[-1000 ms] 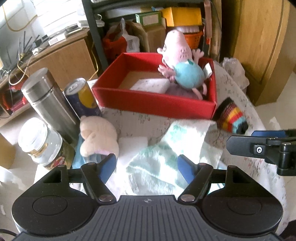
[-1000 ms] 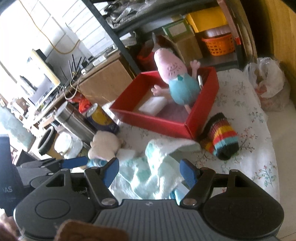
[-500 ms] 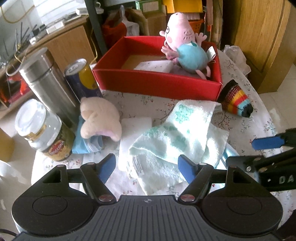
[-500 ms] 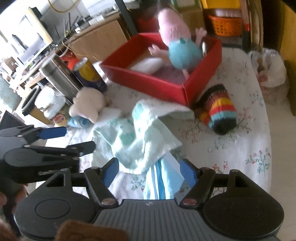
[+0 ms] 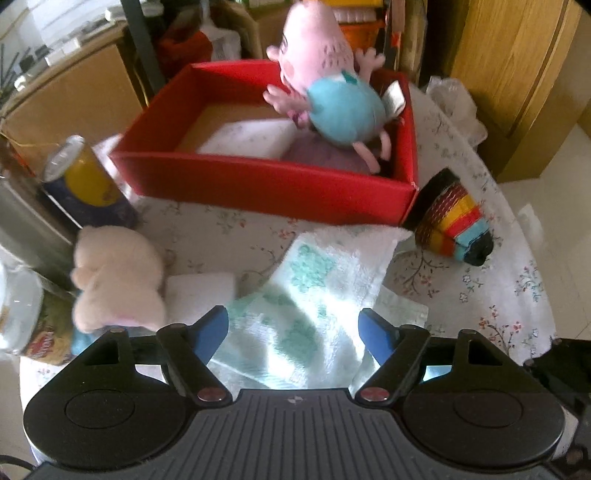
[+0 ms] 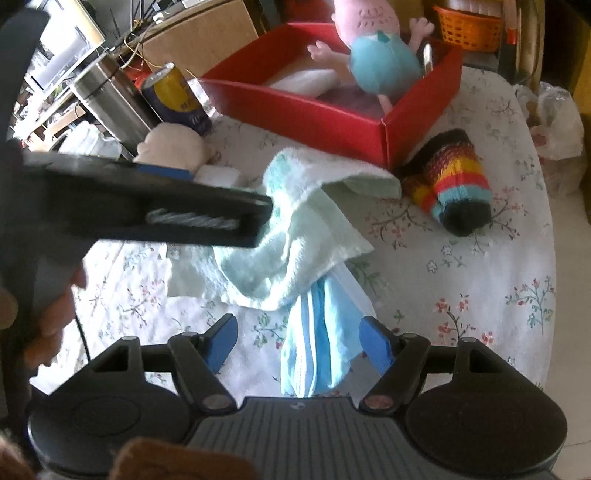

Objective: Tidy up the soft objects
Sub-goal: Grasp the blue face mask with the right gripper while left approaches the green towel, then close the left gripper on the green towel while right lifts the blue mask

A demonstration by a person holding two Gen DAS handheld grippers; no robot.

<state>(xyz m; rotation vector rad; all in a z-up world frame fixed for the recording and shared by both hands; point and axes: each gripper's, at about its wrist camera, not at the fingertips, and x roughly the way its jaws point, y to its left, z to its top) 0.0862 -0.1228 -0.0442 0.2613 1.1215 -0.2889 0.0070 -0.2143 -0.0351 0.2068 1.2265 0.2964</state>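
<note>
Yellow drink can, steel flask, coffee jar, orange basket

2 plush toys (1 boxed), 1 towel, 1 striped sock, 1 can

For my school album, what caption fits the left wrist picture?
Open left gripper over a green towel, facing a red box with a pig toy.

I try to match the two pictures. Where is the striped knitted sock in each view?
Left wrist view: the striped knitted sock lies right of centre, beside the near right corner of the red box.
Right wrist view: the sock lies upper right, beside the same corner.
Shared landmark: the red box.
</note>
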